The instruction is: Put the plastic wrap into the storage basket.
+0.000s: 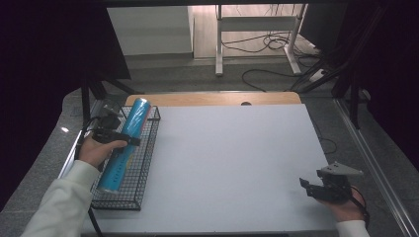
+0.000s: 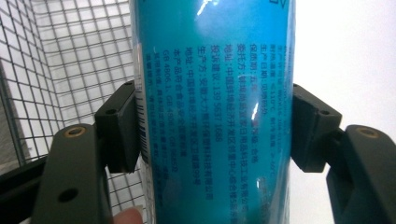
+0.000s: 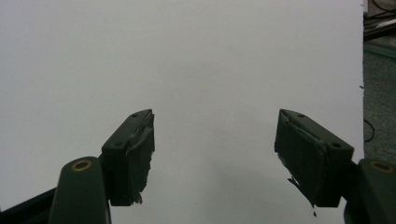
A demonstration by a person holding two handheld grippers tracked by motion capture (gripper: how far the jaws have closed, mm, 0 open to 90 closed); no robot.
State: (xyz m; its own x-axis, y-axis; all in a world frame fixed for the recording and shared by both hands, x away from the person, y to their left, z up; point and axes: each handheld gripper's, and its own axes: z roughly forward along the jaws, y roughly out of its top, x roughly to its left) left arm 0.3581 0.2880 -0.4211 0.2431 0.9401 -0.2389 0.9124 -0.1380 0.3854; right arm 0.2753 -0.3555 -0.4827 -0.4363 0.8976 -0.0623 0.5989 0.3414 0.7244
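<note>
From above, a blue tube [image 1: 124,144] lies lengthwise in a wire basket [image 1: 144,163] at the white table's [image 1: 232,163] left edge, the left gripper [image 1: 129,141] across its middle. The right gripper [image 1: 305,185] rests near the right front corner, wide bare surface between.

The left gripper view shows both pads pressed against the tube [image 2: 215,112], probably clamped.

The right gripper [image 3: 215,158] stands open over bare table [image 3: 187,60].

The blue can [image 2: 215,112] bears printed Chinese lines (rotated sideways), including the number "139 5557 1688".
</note>
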